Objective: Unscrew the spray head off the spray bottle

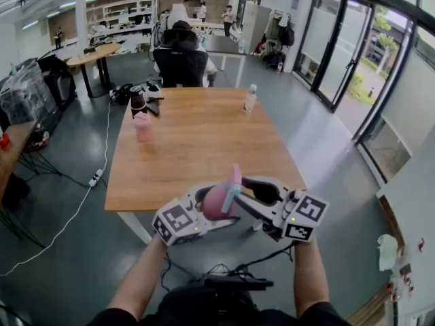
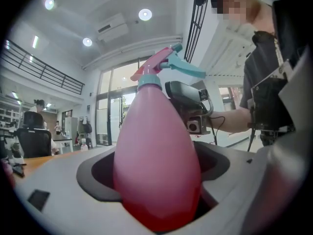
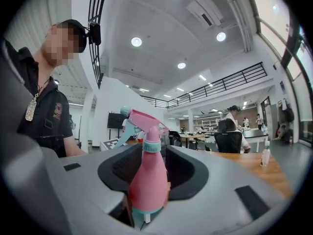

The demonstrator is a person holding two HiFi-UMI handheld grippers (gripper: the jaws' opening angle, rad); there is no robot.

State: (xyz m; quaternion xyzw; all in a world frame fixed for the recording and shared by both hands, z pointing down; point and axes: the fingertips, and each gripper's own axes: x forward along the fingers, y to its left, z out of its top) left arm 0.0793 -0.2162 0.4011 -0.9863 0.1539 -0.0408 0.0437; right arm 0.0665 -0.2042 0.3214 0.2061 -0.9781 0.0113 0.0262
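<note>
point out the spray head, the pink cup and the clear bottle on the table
spray head (image 2: 156,62), left gripper view, pink top
pink cup (image 1: 143,129), head view, its side
clear bottle (image 1: 249,102), head view, its body

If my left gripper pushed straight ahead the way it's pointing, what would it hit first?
Probably the right gripper, facing it just beyond the pink egg-shaped plastic spray bottle it already grips.

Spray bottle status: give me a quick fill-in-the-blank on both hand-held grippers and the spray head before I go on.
1. The left hand-held gripper is shut on the spray bottle, round its ___ body.
2. The right hand-held gripper has its jaws ___, with the bottle between them but not pressed.
3. The spray head is not yet ___ the bottle.
Missing words: pink; open; off
</note>
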